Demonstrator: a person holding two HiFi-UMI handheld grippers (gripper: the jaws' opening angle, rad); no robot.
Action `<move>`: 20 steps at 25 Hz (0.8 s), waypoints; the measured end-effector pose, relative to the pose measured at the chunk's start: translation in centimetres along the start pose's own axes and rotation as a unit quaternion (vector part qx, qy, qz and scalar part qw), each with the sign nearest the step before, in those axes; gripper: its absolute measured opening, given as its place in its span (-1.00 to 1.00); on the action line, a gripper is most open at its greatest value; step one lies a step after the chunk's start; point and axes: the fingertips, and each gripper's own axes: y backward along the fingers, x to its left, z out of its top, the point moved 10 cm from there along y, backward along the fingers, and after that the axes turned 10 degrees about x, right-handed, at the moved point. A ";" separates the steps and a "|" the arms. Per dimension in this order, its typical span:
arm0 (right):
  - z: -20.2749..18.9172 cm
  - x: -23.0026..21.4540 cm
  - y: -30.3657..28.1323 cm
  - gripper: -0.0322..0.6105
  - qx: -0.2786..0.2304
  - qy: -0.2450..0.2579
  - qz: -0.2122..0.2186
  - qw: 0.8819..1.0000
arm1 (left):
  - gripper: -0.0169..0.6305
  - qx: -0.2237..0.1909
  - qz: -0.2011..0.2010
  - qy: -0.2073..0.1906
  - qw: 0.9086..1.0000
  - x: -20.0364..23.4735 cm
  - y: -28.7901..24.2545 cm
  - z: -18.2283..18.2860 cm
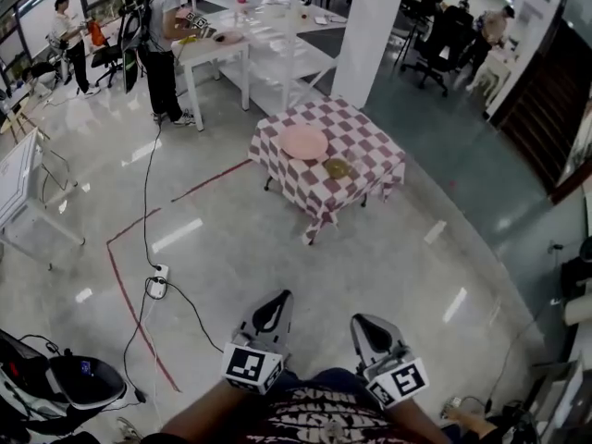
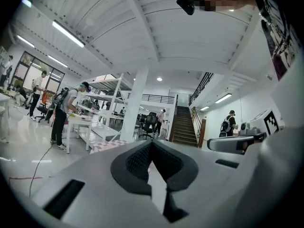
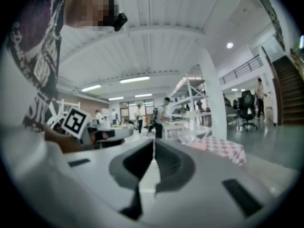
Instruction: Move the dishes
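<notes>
Grey glossy floor point(image 1: 277, 239) is taking up most of the head view, w/ a white pillar point(image 1: 370, 26) standing at the back. A small table w/ checkered cloth point(image 1: 370, 146) is standing in front of the pillar, well apart from both grippers. Further back-left, a person point(image 1: 165, 44) is standing at a white table point(image 1: 217, 52).

L gripper point(image 1: 276, 298) and R gripper point(image 1: 363, 323) are hanging low at the bottom edge, close to the holder's body, side by side, both pointing roughly toward the checkered table. L gripper view: pads are meeting at the tips point(image 2: 152, 143), nothing btwn them. R gripper view: jaws are pressing together point(image 3: 153, 144), also empty; the checkered cloth is showing off to the right there.

The dishes are sitting on the checkered cloth: a pink plate point(image 1: 304, 142) nr the middle, and a small yellowish bowl point(image 1: 338, 167) just beside it, toward the nr-right edge; can't tell if they're touching.

A power strip point(image 1: 158, 280) w/ cable is lying on the floor at left, by a red tape line point(image 1: 125, 294).
</notes>
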 end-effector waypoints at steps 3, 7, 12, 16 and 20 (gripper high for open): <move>0.2 0.0 -0.3 -0.79 0.008 -0.006 -0.007 1.000 | -0.87 0.009 -0.014 0.002 1.000 0.3 -0.4 -0.2; 0.8 -0.5 -1.0 -0.79 0.004 -0.015 -0.010 1.000 | -0.87 0.010 -0.023 -0.002 1.000 0.8 -0.9 0.5; 0.9 -1.6 -2.2 -0.79 -0.002 -0.029 -0.006 1.000 | -0.87 0.007 -0.003 0.009 1.000 2.3 -2.2 1.2; 0.6 -3.4 -3.3 -0.79 0.005 -0.049 -0.007 0.999 | -0.87 0.015 -0.003 0.000 1.000 3.0 -4.0 1.3; 0.5 -5.7 -4.4 -0.79 0.013 -0.071 -0.007 0.997 | -0.87 0.031 -0.006 0.018 0.999 3.3 -6.6 0.9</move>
